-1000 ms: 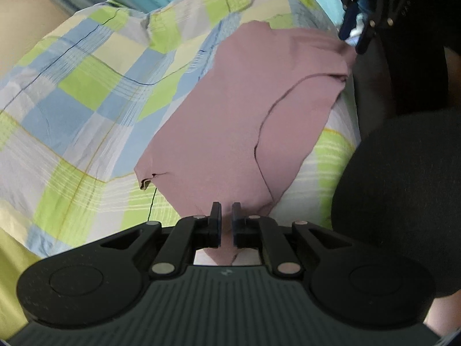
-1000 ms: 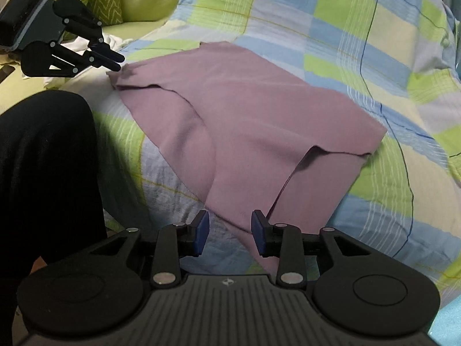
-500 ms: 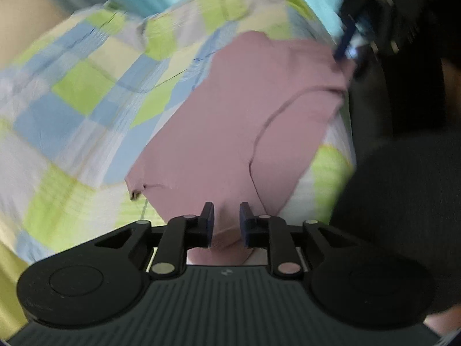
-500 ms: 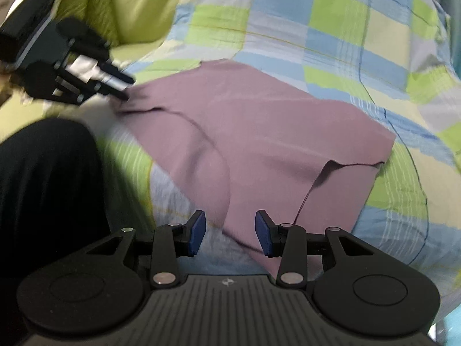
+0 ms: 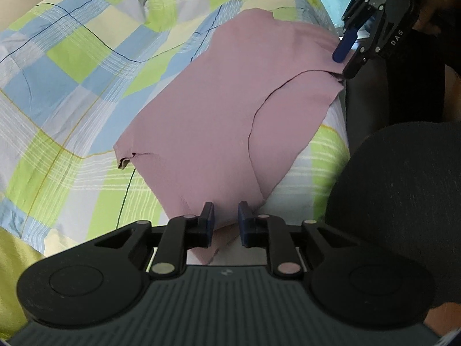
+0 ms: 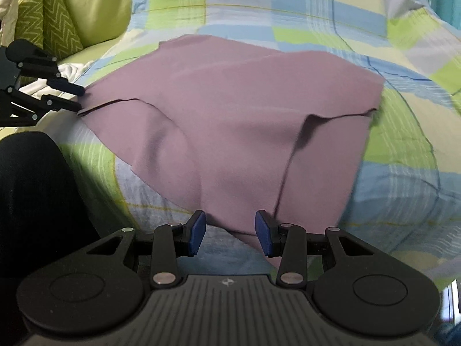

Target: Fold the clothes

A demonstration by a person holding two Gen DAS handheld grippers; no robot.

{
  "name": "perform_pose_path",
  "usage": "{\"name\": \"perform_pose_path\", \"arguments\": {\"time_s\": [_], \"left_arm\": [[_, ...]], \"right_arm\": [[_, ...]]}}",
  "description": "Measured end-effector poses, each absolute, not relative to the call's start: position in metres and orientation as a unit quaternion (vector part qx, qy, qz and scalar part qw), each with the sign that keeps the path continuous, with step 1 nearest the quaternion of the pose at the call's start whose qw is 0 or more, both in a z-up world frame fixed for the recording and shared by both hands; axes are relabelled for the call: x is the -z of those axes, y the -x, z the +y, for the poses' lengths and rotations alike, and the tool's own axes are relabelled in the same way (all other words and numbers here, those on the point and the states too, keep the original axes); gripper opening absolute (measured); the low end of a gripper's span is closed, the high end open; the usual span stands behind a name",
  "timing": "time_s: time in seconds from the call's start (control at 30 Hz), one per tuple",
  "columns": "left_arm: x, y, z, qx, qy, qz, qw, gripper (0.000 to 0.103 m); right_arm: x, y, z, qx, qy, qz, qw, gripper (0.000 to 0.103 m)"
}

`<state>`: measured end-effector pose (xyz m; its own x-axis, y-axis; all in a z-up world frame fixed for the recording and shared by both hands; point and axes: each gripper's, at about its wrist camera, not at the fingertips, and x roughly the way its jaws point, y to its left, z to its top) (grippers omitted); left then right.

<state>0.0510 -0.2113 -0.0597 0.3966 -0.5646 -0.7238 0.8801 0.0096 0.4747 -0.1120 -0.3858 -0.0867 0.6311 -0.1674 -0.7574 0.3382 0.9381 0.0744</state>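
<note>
The mauve garment (image 6: pixel 230 109) lies spread flat on the checked bed cover (image 6: pixel 288 8), with the left gripper (image 5: pixel 225 219) and right gripper (image 6: pixel 229 232) parted and empty at its two near corners, apparently poised to pinch them for a fold.

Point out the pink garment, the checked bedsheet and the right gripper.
pink garment (image 6: pixel 236 109): right wrist view, flat middle.
checked bedsheet (image 5: pixel 72 57): left wrist view, bare green square.
right gripper (image 6: pixel 230 232): right wrist view, between fingertips.
</note>
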Motion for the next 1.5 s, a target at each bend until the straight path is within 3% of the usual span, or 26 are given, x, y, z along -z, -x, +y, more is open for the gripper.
{"name": "perform_pose_path", "arguments": {"time_s": [0.27, 0.47, 0.7, 0.87, 1.1, 1.33, 1.4, 1.5], "left_arm": [[0.027, -0.041, -0.214, 0.494, -0.411, 0.173, 0.746, 0.016], [0.033, -0.011, -0.252, 0.481, -0.447, 0.145, 0.740, 0.023], [0.051, -0.022, -0.268, 0.452, -0.452, 0.200, 0.743, 0.023], [0.026, -0.020, -0.269, 0.417, -0.419, 0.208, 0.779, 0.023], [0.005, 0.035, -0.283, 0.427, -0.278, 0.288, 0.811, 0.026], [0.037, 0.070, -0.303, 0.425, -0.058, 0.417, 0.801, 0.026], [0.051, 0.070, -0.305, 0.402, 0.009, 0.446, 0.800, 0.034], [0.083, 0.064, -0.304, 0.367, 0.135, 0.500, 0.772, 0.036]], "right_arm": [[0.057, 0.141, -0.398, 0.161, -0.121, 0.378, 0.904, 0.046], [0.048, 0.129, -0.399, 0.156, -0.105, 0.372, 0.909, 0.046], [0.056, 0.106, -0.401, 0.132, -0.102, 0.376, 0.911, 0.047], [0.052, 0.101, -0.410, 0.121, -0.091, 0.388, 0.909, 0.047], [-0.001, 0.106, -0.429, 0.091, 0.029, 0.414, 0.905, 0.055], [-0.045, 0.103, -0.457, 0.068, 0.090, 0.450, 0.886, 0.055], [-0.053, 0.097, -0.466, 0.050, 0.092, 0.455, 0.884, 0.055], [-0.063, 0.087, -0.479, 0.021, 0.096, 0.462, 0.881, 0.055]]}}
